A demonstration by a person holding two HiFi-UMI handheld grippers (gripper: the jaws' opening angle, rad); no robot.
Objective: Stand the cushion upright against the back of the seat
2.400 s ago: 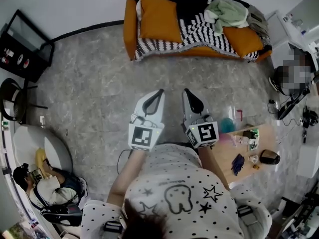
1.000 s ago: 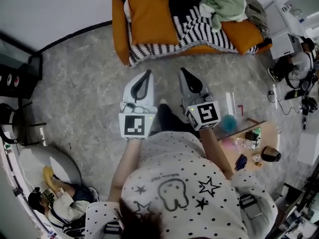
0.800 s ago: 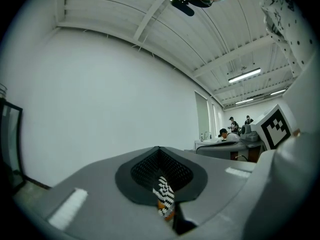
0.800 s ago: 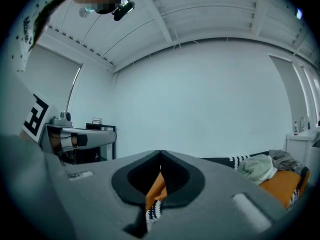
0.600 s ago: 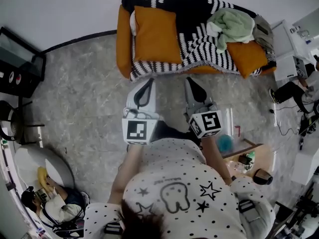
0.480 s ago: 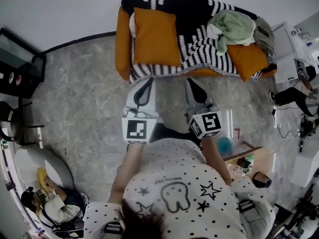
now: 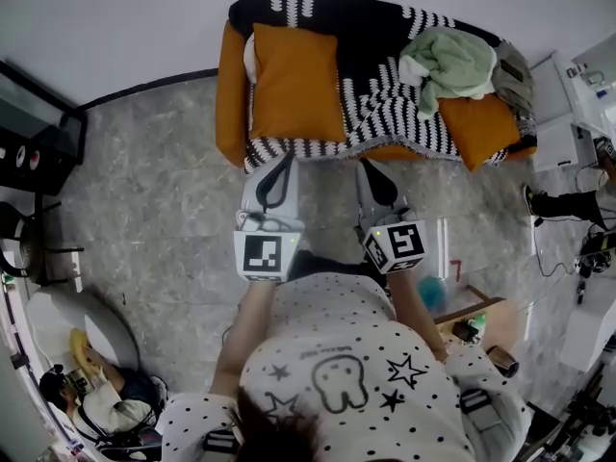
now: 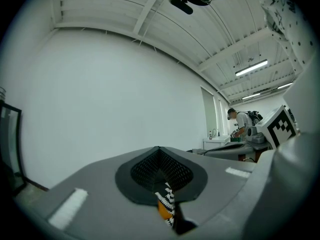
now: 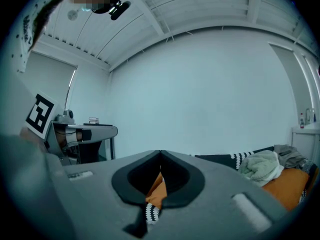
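Observation:
An orange cushion (image 7: 294,83) lies flat on the left part of the orange sofa's (image 7: 229,94) seat, over a black-and-white striped blanket (image 7: 390,94). My left gripper (image 7: 286,159) is shut and empty, its tip at the sofa's front edge just below that cushion. My right gripper (image 7: 371,166) is also shut and empty, at the front edge to the right of it. In the left gripper view the shut left gripper (image 8: 159,149) shows striped fringe and orange through the gap. In the right gripper view the cushion (image 9: 159,189) shows behind the shut right gripper (image 9: 160,153).
A second orange cushion (image 7: 478,128) and a green cloth (image 7: 452,61) occupy the sofa's right end. A low wooden table (image 7: 472,308) with small items stands at my right. White desks (image 7: 568,94) are at far right, a dark glass cabinet (image 7: 38,133) at left, a seated person (image 7: 96,393) at lower left.
Both grippers have moved forward across the floor to the sofa's front edge, and the sofa now sits closer. Both stay shut.

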